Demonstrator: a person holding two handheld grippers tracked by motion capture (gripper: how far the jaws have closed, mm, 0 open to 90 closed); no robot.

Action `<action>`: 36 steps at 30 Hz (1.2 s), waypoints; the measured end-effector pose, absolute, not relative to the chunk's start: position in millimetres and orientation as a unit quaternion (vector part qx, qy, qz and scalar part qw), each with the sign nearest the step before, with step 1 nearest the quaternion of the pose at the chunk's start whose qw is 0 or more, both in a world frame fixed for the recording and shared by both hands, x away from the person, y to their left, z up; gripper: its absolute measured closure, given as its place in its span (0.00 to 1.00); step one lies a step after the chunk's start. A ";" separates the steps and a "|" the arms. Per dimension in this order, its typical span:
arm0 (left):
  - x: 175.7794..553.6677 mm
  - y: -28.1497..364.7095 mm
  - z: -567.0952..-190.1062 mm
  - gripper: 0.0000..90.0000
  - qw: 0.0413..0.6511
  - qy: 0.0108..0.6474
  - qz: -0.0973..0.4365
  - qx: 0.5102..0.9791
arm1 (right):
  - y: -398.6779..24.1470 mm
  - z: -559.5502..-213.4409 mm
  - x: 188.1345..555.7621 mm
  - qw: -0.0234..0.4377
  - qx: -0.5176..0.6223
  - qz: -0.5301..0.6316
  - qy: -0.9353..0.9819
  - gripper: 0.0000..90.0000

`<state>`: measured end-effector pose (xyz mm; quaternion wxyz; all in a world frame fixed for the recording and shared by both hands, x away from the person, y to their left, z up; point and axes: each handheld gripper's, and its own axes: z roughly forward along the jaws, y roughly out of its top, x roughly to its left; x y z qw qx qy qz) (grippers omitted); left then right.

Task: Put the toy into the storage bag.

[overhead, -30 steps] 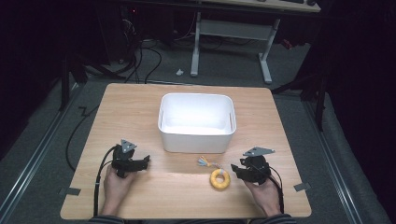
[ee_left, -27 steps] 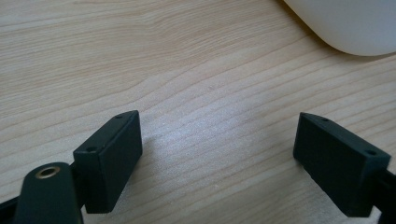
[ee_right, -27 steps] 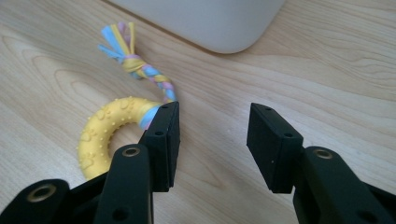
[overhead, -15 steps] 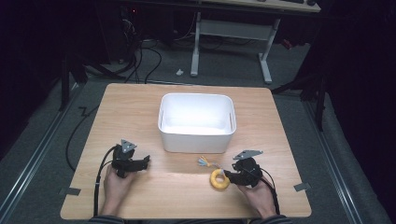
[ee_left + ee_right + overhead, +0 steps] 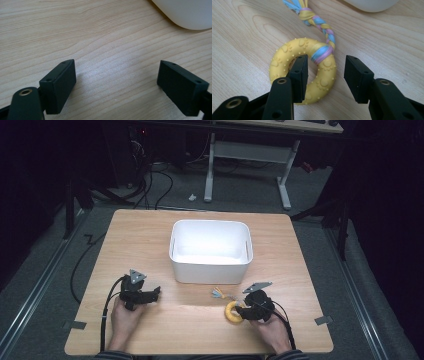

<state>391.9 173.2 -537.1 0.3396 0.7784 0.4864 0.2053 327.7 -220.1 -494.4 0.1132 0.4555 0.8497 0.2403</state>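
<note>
A: Ring (image 5: 312,75) lies flat on the bench (image 5: 150,235), near the front edge, right of the middle. What about the left gripper (image 5: 117,82)?

B: Its fingers (image 5: 58,85) stand wide apart over bare wood. The tub (image 5: 210,251) sits mid-bench.

A: And the right gripper (image 5: 325,75)?

B: Its fingers (image 5: 298,75) straddle the ring's near side, one in the hole, not yet pressing.
</note>
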 end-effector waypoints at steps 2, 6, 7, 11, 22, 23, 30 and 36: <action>392.0 173.2 -537.1 0.18 0.340 0.486 0.205 0.778 | -219.5 -494.4 327.7 0.113 0.457 0.239 0.849 0.61; 392.0 173.2 -537.1 0.18 0.340 0.486 0.205 0.778 | -217.5 -495.7 328.1 0.112 0.458 0.234 0.850 0.61; 391.9 173.2 -537.1 0.18 0.340 0.486 0.205 0.778 | -216.8 -496.2 328.2 0.113 0.457 0.232 0.851 0.61; 392.0 173.2 -537.1 0.18 0.340 0.486 0.205 0.778 | -215.0 -498.2 328.9 0.113 0.458 0.223 0.853 0.61; 392.0 173.2 -537.1 0.18 0.340 0.486 0.205 0.779 | -210.9 -502.4 329.6 0.115 0.452 0.209 0.859 0.70; 392.0 173.2 -537.1 0.18 0.340 0.486 0.205 0.778 | -210.9 -502.4 329.6 0.115 0.452 0.209 0.859 0.70; 391.9 173.2 -537.1 0.18 0.340 0.486 0.205 0.778 | -211.2 -502.1 330.2 0.117 0.446 0.207 0.863 0.72; 391.9 173.2 -537.1 0.18 0.340 0.486 0.205 0.778 | -213.7 -501.0 329.0 0.107 0.446 0.219 0.861 0.73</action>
